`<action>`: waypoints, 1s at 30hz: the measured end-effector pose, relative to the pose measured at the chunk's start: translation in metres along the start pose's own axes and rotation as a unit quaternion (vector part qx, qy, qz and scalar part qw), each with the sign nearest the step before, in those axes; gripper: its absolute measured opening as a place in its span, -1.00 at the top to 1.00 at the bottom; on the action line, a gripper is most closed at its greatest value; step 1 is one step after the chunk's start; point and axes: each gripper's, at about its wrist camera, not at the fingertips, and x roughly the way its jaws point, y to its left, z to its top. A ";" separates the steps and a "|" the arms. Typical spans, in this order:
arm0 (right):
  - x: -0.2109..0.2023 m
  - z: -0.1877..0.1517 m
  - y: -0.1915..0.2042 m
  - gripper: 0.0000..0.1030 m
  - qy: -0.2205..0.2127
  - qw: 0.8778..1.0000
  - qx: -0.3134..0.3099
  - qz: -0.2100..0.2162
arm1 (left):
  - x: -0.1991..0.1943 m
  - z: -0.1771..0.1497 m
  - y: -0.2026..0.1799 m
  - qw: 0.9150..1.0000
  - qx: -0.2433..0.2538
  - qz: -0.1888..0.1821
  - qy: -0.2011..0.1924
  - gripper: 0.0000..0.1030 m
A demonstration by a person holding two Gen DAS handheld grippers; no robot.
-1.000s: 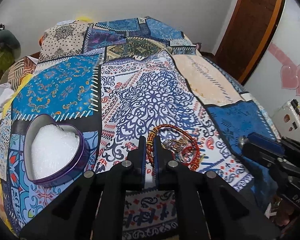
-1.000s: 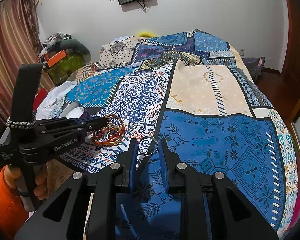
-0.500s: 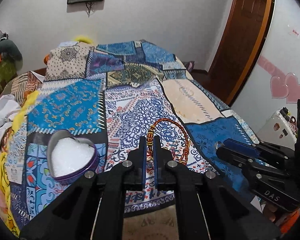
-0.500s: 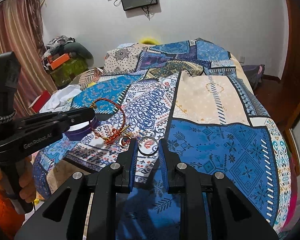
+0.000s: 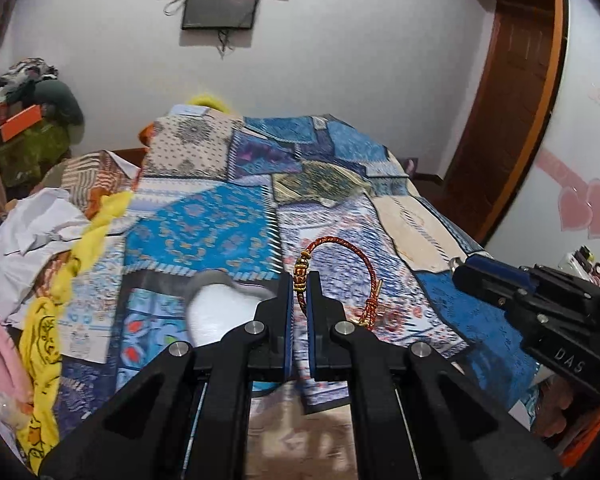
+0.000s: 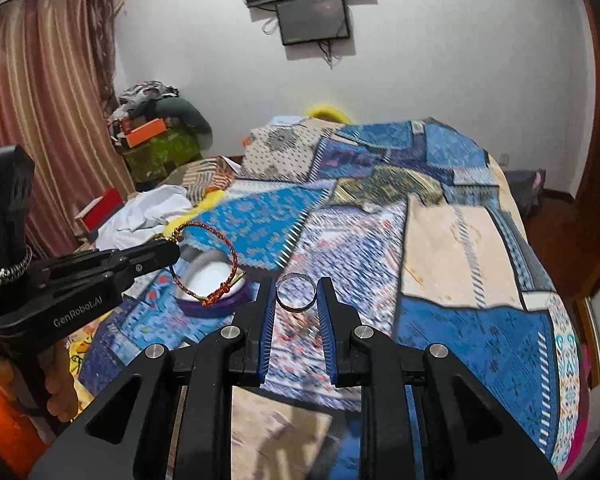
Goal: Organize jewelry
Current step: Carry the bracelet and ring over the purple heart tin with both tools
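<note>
The left gripper [image 5: 299,292] is pinching the red braided bracelet [image 5: 342,276] by its gold beads, holding it in the air above the near edge of the patchwork bedspread [image 5: 228,220]. The heart-shaped tin [image 6: 216,284] is sitting just left, near that edge. The right gripper [image 6: 296,300] is clamping a silver ring [image 6: 296,292]. Far across the bed, the bedspread is lying bare.

Right gripper [image 6: 296,298]: clamped on silver ring [image 6: 296,293], upright between pads.
Left gripper [image 6: 168,249]: pinching red braided bracelet [image 6: 210,264] above heart-shaped tin [image 6: 214,307].
Underneath: patchwork bedspread [image 6: 440,240].
</note>
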 end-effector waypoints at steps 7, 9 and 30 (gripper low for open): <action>0.012 0.015 0.032 0.63 -0.013 0.999 -0.025 0.015 | -0.010 -0.001 0.034 0.999 -0.018 0.026 -0.017 0.92; 0.016 0.016 0.037 0.63 -0.013 0.999 -0.028 0.019 | -0.011 -0.003 0.045 0.999 -0.023 0.033 -0.017 0.92; 0.127 0.012 0.059 0.63 0.112 0.991 -0.031 0.066 | 0.070 -0.027 0.088 0.997 -0.040 0.029 0.063 0.92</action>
